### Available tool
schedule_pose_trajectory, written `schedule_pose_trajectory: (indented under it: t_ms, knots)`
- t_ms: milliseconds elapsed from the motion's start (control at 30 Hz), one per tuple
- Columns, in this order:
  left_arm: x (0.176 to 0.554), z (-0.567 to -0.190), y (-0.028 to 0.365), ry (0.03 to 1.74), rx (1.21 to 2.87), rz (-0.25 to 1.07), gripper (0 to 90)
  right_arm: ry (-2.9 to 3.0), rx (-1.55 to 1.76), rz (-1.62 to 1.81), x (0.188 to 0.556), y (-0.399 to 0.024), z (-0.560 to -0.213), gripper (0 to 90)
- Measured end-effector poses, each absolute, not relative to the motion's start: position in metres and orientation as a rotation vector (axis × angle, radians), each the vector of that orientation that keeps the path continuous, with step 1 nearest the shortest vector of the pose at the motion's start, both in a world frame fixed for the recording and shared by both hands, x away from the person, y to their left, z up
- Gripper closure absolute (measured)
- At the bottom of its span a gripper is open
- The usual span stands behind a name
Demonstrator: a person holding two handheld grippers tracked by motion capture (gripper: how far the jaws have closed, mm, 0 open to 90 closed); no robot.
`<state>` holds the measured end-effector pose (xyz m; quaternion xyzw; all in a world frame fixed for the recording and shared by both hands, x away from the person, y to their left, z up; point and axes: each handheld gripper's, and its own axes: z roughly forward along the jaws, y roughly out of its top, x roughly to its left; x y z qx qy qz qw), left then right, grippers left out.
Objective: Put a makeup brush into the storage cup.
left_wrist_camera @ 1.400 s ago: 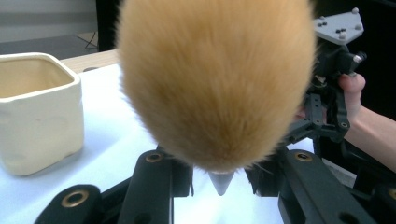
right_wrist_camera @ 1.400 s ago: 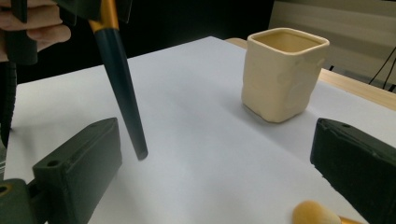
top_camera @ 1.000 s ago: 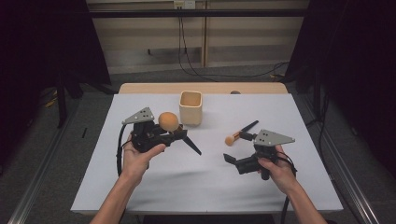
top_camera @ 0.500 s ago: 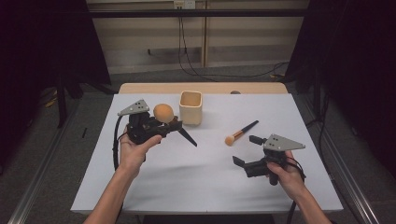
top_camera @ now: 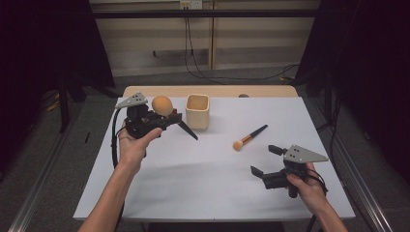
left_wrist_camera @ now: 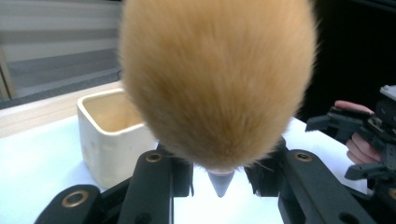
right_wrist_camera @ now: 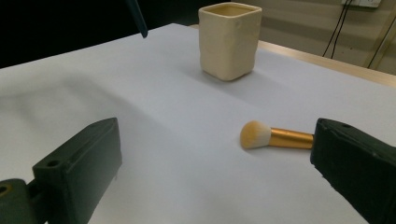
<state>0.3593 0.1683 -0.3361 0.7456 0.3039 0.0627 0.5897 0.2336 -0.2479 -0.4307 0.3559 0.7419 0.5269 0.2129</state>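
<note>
A white sheet covers the counter point(top_camera: 193, 183) in a dim room. The left claw point(top_camera: 164, 121) grips a fluffy tan brush point(top_camera: 162, 105) off the counter, beside a cream square cup point(top_camera: 197, 111). The right claw point(top_camera: 265, 159) stands open near a small gold-handled brush point(top_camera: 249, 137) lying flat.
</note>
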Motion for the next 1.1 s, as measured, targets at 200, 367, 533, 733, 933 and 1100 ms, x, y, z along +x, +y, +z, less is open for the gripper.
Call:
schedule_pose_trajectory:
  t_ms: [200,367,533,733,933,1100]
  knots:
    - [0.368,-0.331,0.167,0.713,1.725,0.164,66.1,2.048,1.003,1.461,0.230,-0.254,-0.437,1.7]
    - [0.378,-0.324,0.165,0.714,1.713,0.181,66.1,2.037,1.003,1.468,0.227,-0.257,-0.436,1.5]
    - [0.386,-0.319,0.163,0.721,1.707,0.203,66.1,2.022,1.012,1.464,0.225,-0.260,-0.437,1.5]
    - [0.398,-0.313,0.164,0.736,1.697,0.224,66.1,2.010,1.015,1.467,0.223,-0.259,-0.438,1.4]
    - [0.408,-0.306,0.166,0.750,1.678,0.251,66.1,1.992,1.020,1.472,0.223,-0.260,-0.437,1.3]
    - [0.419,-0.307,0.167,0.774,1.660,0.260,66.1,1.965,1.044,1.471,0.224,-0.263,-0.437,1.4]
